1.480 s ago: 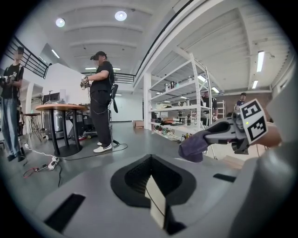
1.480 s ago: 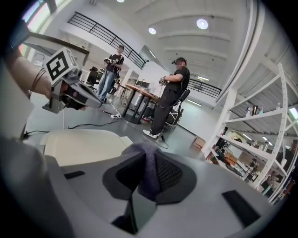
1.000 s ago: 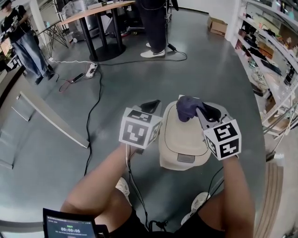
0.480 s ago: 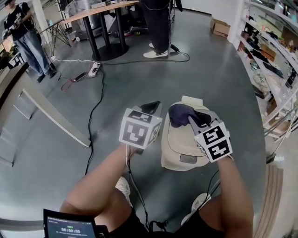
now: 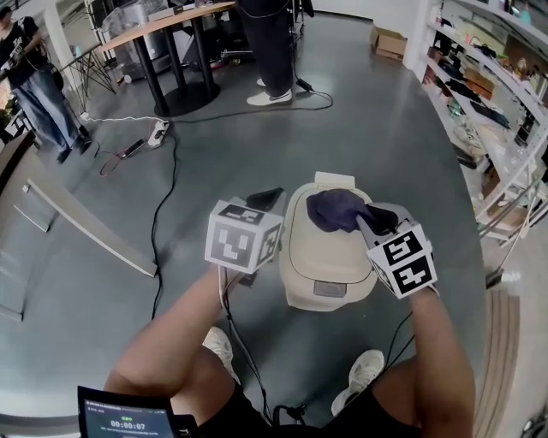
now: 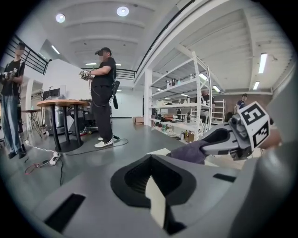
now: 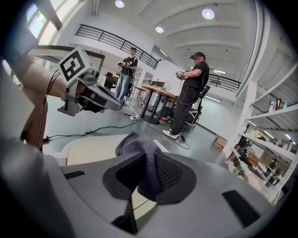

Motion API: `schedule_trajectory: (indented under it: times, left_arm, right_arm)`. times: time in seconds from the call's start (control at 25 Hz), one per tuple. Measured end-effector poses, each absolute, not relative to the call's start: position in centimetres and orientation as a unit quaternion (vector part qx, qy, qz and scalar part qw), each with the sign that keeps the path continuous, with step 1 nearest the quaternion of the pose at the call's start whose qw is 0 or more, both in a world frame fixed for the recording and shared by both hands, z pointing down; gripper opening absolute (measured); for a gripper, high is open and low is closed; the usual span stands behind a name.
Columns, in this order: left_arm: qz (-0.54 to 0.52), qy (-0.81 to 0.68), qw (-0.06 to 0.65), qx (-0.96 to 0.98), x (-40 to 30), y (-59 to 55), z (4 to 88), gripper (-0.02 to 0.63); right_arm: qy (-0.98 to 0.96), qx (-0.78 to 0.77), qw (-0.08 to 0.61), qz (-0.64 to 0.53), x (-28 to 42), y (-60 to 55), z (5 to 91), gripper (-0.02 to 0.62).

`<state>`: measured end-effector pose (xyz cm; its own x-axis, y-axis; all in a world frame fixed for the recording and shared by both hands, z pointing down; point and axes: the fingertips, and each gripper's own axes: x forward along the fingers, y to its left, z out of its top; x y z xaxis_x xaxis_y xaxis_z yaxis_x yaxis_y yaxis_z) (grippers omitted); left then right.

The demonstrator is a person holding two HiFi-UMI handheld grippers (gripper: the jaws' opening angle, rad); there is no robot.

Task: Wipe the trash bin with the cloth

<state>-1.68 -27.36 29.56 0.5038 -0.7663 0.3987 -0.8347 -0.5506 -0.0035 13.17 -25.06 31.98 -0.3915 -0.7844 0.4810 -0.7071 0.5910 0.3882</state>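
Trash bin (image 5: 330,257), beige and lidded, is standing on the grey floor (image 5: 385,128) just in front of the person's shoes (image 5: 364,372). The dark purple cloth (image 5: 334,210) is lying bunched on the far part of the bin's lid. The right tongs (image 5: 377,218) are clamping the cloth, with a fold of it pinched tight between the jaws, and are pressing it against the lid. The left tongs (image 5: 264,199) are hovering just beside the bin's left edge, jaws drawn together with nothing between them. A black cable (image 5: 163,214) is trailing over the floor to the left of the bin. Well beyond the bin a worktop (image 5: 163,21) on black legs is standing, with a person (image 5: 270,43) next to it. White shelving (image 5: 497,94) is running along to the right of the bin.
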Motion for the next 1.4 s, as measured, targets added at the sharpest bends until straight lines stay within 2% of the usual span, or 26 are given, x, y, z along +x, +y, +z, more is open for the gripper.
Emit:
schedule_trajectory:
  times: [0.48, 0.84, 1.16, 1.4]
  left_arm:
    - [0.205, -0.423, 0.075, 0.88, 3.4, -26.5, 30.9, 0.002]
    - [0.201, -0.415, 0.085, 0.883, 4.6, -26.0, 30.4, 0.002]
    - [0.2, -0.417, 0.081, 0.883, 4.5, -25.9, 30.5, 0.002]
    - [0.201, -0.423, 0.077, 0.88, 2.8, -25.5, 30.0, 0.002]
  right_arm:
    - [-0.796, 0.489, 0.351, -0.056, 21.7, -22.8, 32.4, 0.066]
    - [-0.776, 0.523, 0.349, -0.04, 27.2, -20.9, 32.1, 0.066]
    - [-0.779, 0.523, 0.334, -0.084, 25.0, -20.6, 29.2, 0.066]
    - [-0.812, 0.475, 0.32, -0.11, 17.8, -20.6, 28.6, 0.066]
